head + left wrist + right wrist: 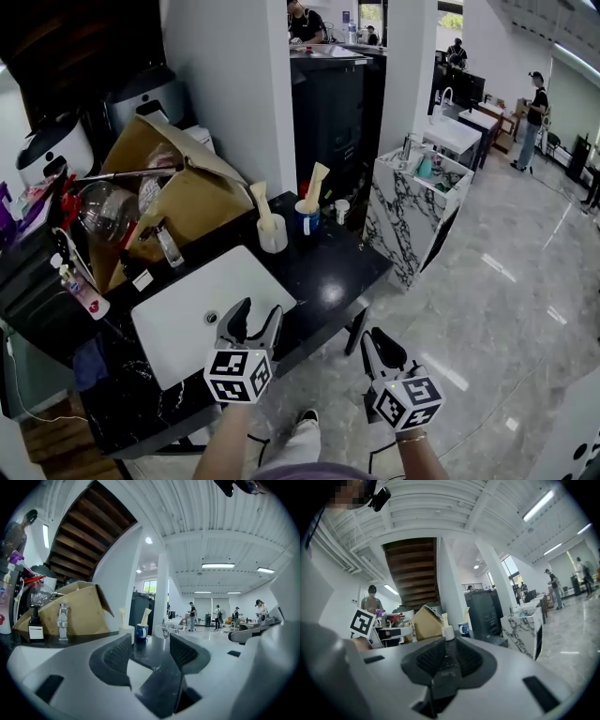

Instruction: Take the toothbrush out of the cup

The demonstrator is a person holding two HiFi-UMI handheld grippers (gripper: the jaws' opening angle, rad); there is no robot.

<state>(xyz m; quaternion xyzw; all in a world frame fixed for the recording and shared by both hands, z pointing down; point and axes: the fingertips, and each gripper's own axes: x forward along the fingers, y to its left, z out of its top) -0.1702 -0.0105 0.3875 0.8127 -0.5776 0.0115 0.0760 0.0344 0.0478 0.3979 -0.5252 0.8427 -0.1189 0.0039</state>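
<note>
The left gripper [262, 307] is held open and empty; the right gripper [367, 336] is squeezed shut on nothing. Far ahead of both, a cream plastic toothbrush [261, 202] is stood in a round white cup [273, 239]. Likely light, stiff and slippery, it should be pinched near its top.

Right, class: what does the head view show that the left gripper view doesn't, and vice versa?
Head view only: the right gripper and the person's shoe. Left gripper view only: the ribbed pads of the left gripper and a round ceiling lamp. Both: the blue cup and white cup with their toothbrushes, and the cardboard box.
</note>
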